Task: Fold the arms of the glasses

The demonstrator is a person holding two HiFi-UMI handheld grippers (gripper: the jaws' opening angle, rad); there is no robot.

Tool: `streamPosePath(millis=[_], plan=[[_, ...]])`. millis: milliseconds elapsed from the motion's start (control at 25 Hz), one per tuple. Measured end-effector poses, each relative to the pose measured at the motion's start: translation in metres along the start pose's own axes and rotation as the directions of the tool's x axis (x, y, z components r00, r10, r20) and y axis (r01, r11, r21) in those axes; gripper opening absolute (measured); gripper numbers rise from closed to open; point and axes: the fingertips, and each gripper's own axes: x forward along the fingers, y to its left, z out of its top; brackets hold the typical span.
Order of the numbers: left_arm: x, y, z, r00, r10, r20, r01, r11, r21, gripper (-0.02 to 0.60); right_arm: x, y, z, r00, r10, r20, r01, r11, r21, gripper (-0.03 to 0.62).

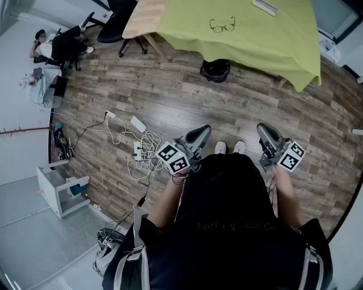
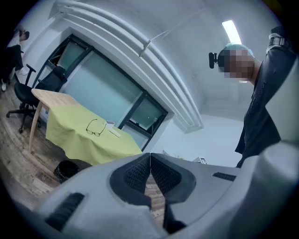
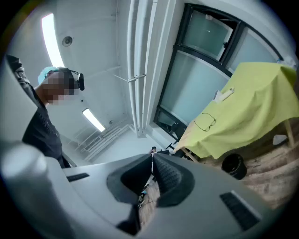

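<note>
Green-draped table (image 1: 272, 45) holds the glasses (image 1: 222, 25) well ahead; left gripper (image 1: 203, 131) and right gripper (image 1: 264, 131) closed, empty, so I'd approach, then open.

Glasses (image 1: 222, 25) lie arms unfolded toward the left edge of the green-clothed table (image 1: 283, 48); you hold left gripper (image 1: 202, 132) and right gripper (image 1: 265, 131) well short of it, over the floor.

Head view looks down; all share distant table (image 1: 144, 17)
</note>
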Motion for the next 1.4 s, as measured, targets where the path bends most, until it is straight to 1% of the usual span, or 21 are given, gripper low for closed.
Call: streamPosePath(millis=[120,280,440,520,640,680,880,1120,1400], plan=[[-0.002,-0.015,-0.001,1.000,-0.007,0.008,0.006,1.000,0.010,0.020,-0.002,0.018,-0.010,1.000,0.021,-0.011,-0.021,1.000,-0.002,0.031],[-0.005,-0.026,-0.005,1.000,0.004,0.013,-0.004,1.000,0.020,0.020,-0.001,0.034,-0.023,0.997,0.055,-0.054,-0.057,0.998,-0.025,0.031],[-0.004,-0.036,-0.009,1.000,0.018,0.013,-0.019,0.999,0.034,0.020,-0.007,0.041,-0.020,0.995,0.087,-0.050,-0.089,0.995,-0.034,0.031],[-0.004,-0.043,-0.008,1.000,0.026,0.015,-0.027,0.998,0.064,0.020,-0.010,0.043,-0.018,0.993,0.102,-0.057,-0.105,0.992,-0.064,0.031],[0.000,-0.051,-0.008,0.999,0.038,0.005,-0.038,0.990,0.133,0.020,-0.013,0.045,-0.015,0.989,0.126,-0.071,-0.134,0.982,-0.130,0.031],[0.000,-0.053,-0.009,0.999,0.040,0.003,-0.040,0.989,0.143,0.020,-0.014,0.046,-0.014,0.989,0.129,-0.076,-0.139,0.980,-0.144,0.031],[0.004,-0.062,-0.015,1.000,0.031,-0.006,-0.030,0.990,0.136,0.020,-0.024,0.055,-0.021,0.984,0.149,-0.097,-0.162,0.976,-0.143,0.031],[0.021,-0.060,-0.015,1.000,0.011,-0.002,-0.010,0.988,0.151,0.020,-0.031,0.040,-0.020,0.989,0.126,-0.082,-0.136,0.984,-0.119,0.031],[0.027,-0.041,-0.011,1.000,0.029,-0.001,-0.028,0.988,0.149,0.020,-0.015,0.027,-0.016,0.985,0.128,-0.116,-0.143,0.982,-0.125,0.031]])
